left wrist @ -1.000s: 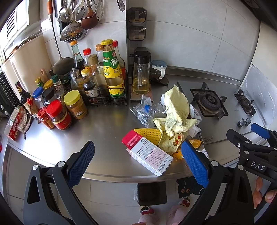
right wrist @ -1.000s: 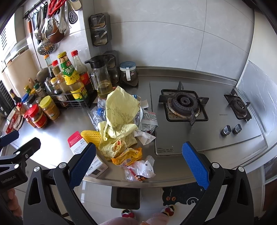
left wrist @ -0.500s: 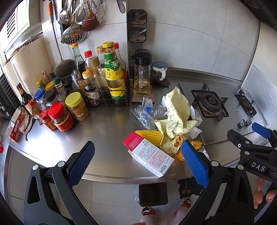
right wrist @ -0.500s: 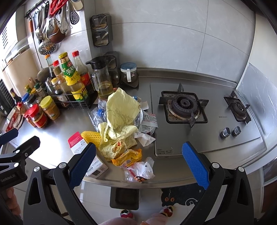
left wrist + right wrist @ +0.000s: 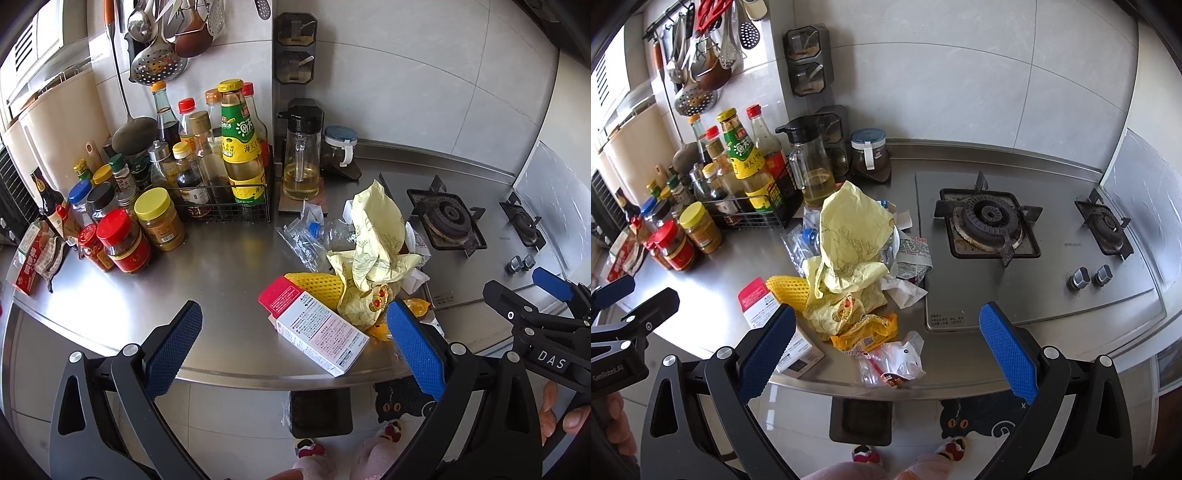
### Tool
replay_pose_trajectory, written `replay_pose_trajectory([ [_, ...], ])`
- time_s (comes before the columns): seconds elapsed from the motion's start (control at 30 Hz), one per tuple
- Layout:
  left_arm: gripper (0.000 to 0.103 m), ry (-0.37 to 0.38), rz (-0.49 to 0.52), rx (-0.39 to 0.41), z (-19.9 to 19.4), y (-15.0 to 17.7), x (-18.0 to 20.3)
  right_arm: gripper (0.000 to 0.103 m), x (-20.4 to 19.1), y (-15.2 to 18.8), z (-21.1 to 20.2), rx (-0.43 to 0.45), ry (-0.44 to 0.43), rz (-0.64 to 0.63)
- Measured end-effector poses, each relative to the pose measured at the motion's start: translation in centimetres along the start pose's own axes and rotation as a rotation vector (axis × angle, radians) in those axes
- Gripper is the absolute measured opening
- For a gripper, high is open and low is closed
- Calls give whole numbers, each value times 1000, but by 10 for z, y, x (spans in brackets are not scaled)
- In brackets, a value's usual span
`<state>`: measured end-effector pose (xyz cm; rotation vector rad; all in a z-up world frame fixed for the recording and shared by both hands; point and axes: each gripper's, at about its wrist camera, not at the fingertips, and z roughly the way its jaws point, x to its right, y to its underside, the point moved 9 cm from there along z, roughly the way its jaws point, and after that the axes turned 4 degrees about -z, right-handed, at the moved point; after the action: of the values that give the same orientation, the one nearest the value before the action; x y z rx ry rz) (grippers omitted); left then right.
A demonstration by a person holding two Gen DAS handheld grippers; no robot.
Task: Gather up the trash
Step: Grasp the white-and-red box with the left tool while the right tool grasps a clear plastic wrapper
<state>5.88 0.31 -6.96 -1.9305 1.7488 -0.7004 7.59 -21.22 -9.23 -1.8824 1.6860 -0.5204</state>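
I had both tools held back from the counter edge, the left gripper (image 5: 291,347) and right gripper (image 5: 886,350) each spread wide with nothing between the pads. The trash sat heaped mid-counter beside the stove (image 5: 988,221): a crumpled yellow bag (image 5: 849,236) on top, a red-and-white carton (image 5: 314,328) at the front left, and an orange wrapper (image 5: 866,334) and clear packet (image 5: 897,363) near the edge. I judged the loose front pieces best taken first, coming in low and closing gently so the thin plastic bunched rather than slid off.
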Motion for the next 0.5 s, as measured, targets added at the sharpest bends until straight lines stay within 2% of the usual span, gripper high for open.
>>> replay_pose_trajectory([
  [0.2, 95, 1, -39, 8, 14, 6, -5, 100, 7, 9, 10, 27, -45, -17],
  [0.33, 95, 19, -72, -51, 37, 20, -2, 100, 16, 26, 30, -17, -50, -22],
  [0.5, 94, -9, -118, -113, 66, 38, -1, 100, 13, 53, 50, -29, -94, -85],
])
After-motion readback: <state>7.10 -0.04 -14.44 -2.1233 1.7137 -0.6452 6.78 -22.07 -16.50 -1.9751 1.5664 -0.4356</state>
